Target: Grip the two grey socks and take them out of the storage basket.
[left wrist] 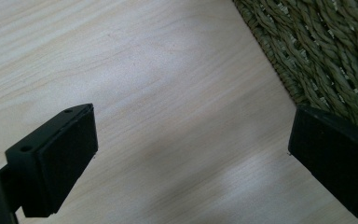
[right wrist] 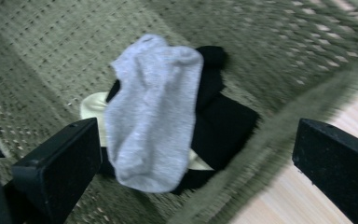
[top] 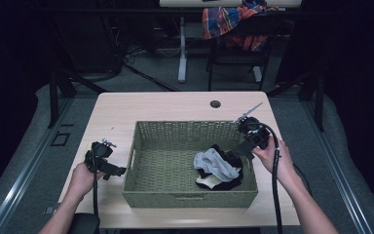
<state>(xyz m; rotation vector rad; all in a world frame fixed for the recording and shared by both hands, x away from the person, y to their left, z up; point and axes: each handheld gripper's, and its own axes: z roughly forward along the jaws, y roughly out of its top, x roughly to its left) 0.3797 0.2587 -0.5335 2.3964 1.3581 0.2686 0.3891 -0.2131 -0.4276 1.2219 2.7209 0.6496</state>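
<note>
- Light wooden table [top: 175, 105] in a dark room, and a green woven basket [top: 148, 195] sits square in the middle of it.
- Inside the basket, over at its right end, there's a small heap: a grey sock [top: 216, 163] draped on top of black cloth [top: 226, 184], with a pale cream piece [top: 205, 182] peeking out at the near edge.
- The right gripper [top: 237, 151] hangs over the basket's right rim, tipped down toward that heap; the right hand [top: 272, 156] grips it from just outside the basket wall.
- Its own view shows the jaws spread wide, nothing between them, the grey sock [right wrist: 154, 116] lying loose on the black cloth [right wrist: 226, 126] below. That picture is smeared at the rim, so I can't tell how close the jaws are to the sock.
- Left gripper [top: 117, 171] sits out on the bare tabletop, just beside the basket's left wall, held by the left hand [top: 83, 178].
- Its jaws stand wide apart too, empty, with plain wood grain [left wrist: 168, 116] under them and the basket weave [left wrist: 326, 51] at the corner.
- A cable hole [top: 215, 104] marks the table's far edge.
- Beyond it: grey floor [top: 146, 73], a white desk leg [top: 182, 48], and a chair [top: 238, 53] with a red plaid shirt [top: 224, 19] thrown over it.
</note>
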